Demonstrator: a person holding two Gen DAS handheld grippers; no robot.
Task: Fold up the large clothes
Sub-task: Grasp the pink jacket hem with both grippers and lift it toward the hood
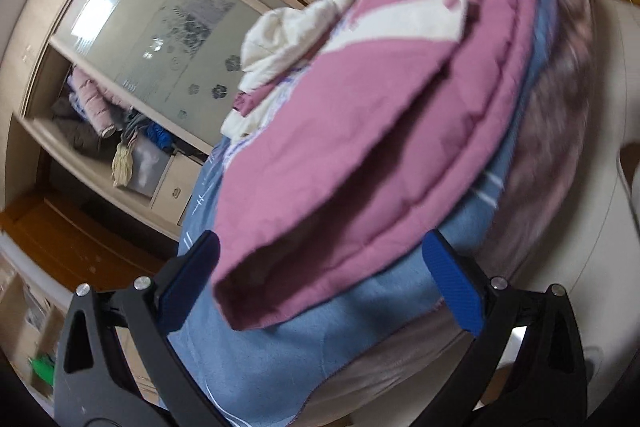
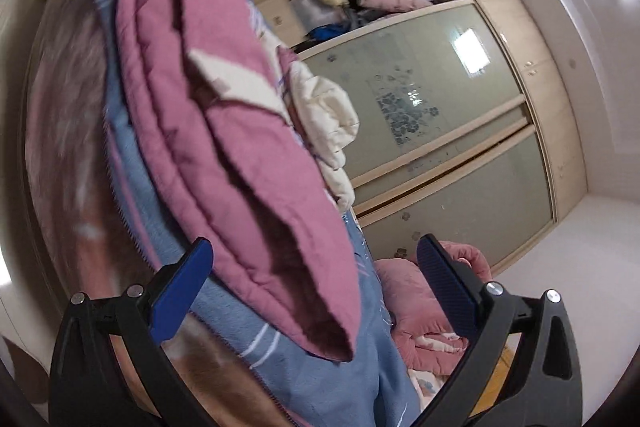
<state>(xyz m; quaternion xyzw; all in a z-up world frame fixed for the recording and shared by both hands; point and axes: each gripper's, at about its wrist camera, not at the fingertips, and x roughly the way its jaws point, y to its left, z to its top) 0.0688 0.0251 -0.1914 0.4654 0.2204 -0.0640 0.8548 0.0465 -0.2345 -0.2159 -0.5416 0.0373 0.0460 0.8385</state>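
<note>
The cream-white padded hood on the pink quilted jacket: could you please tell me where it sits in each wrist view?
Left wrist view: the cream-white padded hood lies upper centre, left of the pink quilted jacket.
Right wrist view: the hood is centre, right of the jacket.
Shared landmark: the frosted flower-patterned wardrobe door.

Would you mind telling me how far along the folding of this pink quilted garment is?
Done: the pink quilted garment already lies doubled in layers on the blue fleece blanket, its cream padded hood bunched at the far end. In hand: nothing; the left gripper and right gripper are both open, each framing an end of the bundle. Left: tucking the hood and probably a final fold.
</note>
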